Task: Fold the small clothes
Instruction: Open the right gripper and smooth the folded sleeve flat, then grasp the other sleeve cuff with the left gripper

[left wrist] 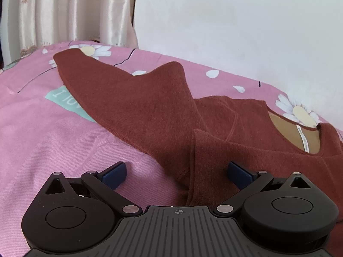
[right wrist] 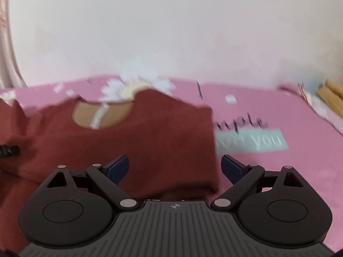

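Note:
A rust-red small top [left wrist: 163, 111] lies on a pink flowered bedsheet [left wrist: 42, 132]. Its tan neck opening with a white label [left wrist: 298, 137] is at the right, and one sleeve stretches away to the upper left. A raised fold of the top sits between the wide-apart blue pads of my left gripper [left wrist: 176, 172], which is open and not pressing it. In the blurred right wrist view the top [right wrist: 120, 141] lies flat, with its right edge between the fingers of my right gripper [right wrist: 174, 168], also open. The neck opening [right wrist: 100, 113] shows beyond.
A white wall [left wrist: 235, 21] backs the bed and a cream curtain [left wrist: 64, 10] hangs at the left. The sheet carries a mint printed patch [right wrist: 257, 141] right of the top. Something tan, perhaps cardboard [right wrist: 332, 94], sits at the far right edge.

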Motion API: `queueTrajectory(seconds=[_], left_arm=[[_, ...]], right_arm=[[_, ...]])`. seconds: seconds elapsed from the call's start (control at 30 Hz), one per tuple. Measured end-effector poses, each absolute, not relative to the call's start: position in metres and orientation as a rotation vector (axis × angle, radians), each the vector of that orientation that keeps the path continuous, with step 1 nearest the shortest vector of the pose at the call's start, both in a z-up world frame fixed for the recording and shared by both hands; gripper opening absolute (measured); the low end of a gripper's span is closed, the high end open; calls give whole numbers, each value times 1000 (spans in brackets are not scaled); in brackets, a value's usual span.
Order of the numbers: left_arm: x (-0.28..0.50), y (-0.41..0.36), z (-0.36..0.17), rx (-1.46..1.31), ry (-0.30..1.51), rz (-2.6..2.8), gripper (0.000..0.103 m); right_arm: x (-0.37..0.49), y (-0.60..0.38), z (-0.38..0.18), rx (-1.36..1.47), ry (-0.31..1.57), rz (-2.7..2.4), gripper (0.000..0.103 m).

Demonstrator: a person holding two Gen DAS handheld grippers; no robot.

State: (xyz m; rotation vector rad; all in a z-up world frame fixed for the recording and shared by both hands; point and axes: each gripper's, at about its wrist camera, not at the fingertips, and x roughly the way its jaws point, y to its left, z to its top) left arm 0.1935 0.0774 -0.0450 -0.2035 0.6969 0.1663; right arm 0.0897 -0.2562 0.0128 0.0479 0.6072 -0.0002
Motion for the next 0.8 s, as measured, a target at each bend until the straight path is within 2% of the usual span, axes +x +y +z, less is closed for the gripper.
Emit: queueTrajectory(seconds=[0.23,0.4,0.53,0.8], left_arm=[[190,83,-43,-233,681,175,103],[187,85,-41,-245,660,173,103],[186,84,-40,-239,651,174,103],[179,89,-30,-223,638,195,103]], right_arm=[[93,-227,6,134,559,126,99],[101,-233,-34,200,614,97,99],[89,-232,-30,208,541,106,102],[88,-241,-32,270,529,120,102]])
